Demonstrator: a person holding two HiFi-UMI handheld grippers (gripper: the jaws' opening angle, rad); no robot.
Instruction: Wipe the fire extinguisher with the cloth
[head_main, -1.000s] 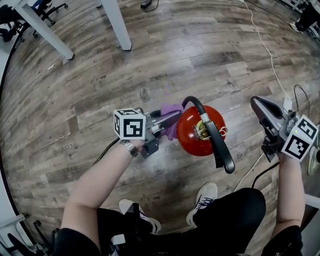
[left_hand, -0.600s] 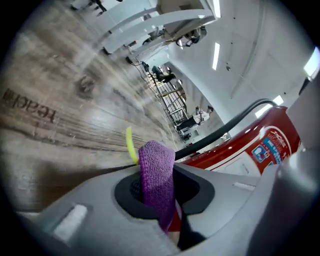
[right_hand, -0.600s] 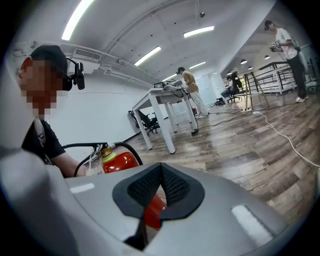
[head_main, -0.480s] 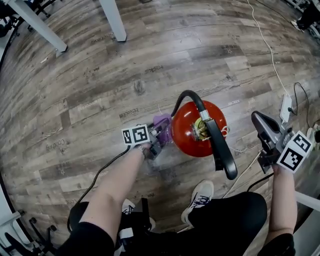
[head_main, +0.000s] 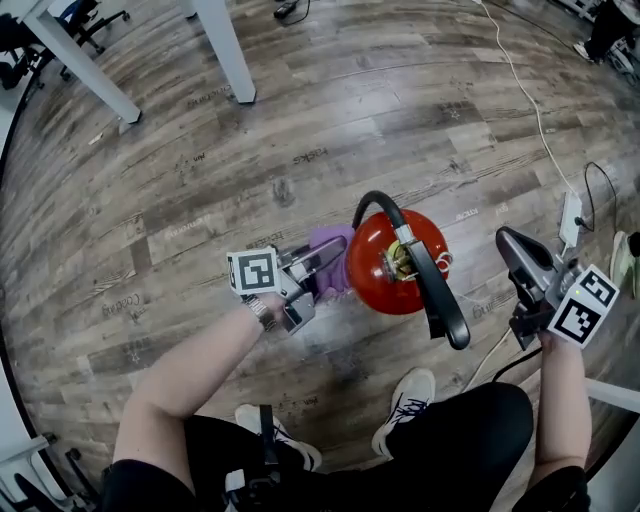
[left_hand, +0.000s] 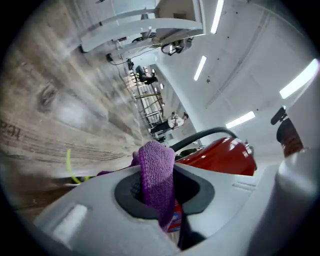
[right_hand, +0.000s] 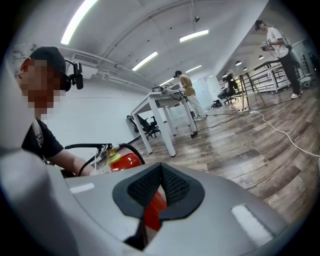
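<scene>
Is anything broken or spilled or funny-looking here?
Nothing stands out. The fire extinguisher stands upright on the floor, and the left claw grips the purple cloth right beside it. No spills show.

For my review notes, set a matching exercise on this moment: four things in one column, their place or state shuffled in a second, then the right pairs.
Things
1. purple cloth
2. fire extinguisher
3. right hand-held gripper
4. white cable

Places or states
A. shut on nothing, right of the extinguisher in the head view
B. lies across the wooden floor
C. pinched in the left hand-held gripper
D. red, stands upright, black hose at its top

Pairs: 1-C, 2-D, 3-A, 4-B
</scene>
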